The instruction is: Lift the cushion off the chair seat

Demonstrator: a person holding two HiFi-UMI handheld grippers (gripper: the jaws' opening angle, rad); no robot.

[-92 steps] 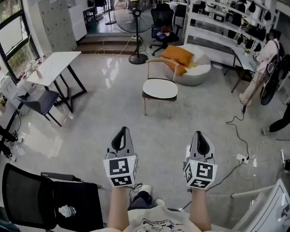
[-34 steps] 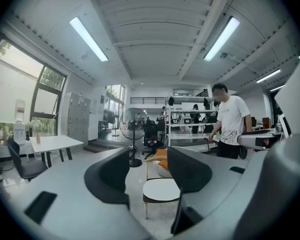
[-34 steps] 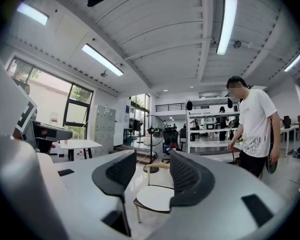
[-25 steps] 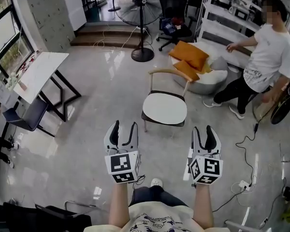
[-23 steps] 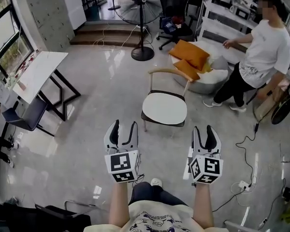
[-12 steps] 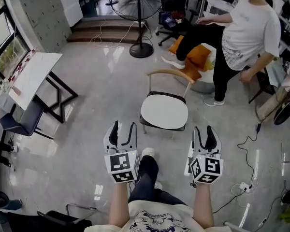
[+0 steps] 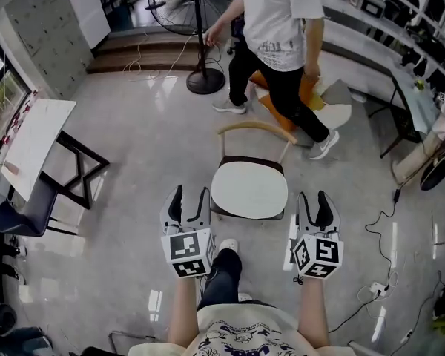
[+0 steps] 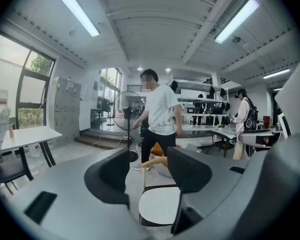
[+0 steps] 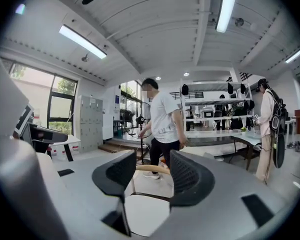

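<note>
The wooden-backed chair [image 7: 254, 129] with the round white cushion [image 7: 249, 191] drew in from far off at 12 o'clock, until its seat lay between the left gripper [image 7: 190, 193] and the right gripper [image 7: 314, 196]. The person in a white T-shirt and black trousers [image 7: 276, 21] walked from 2 o'clock round to 12 o'clock, crossing in front of the orange floor cushions [image 7: 271, 111]. The white rectangular table [image 7: 31, 138] slid out toward 9 o'clock. The wearer's dark-trousered leg and white shoe [image 7: 226, 248] came into view at 6 o'clock.

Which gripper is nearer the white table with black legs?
Left. The left gripper is across the floor from the white table; the right gripper is farther, on the far side of the chair.
</note>
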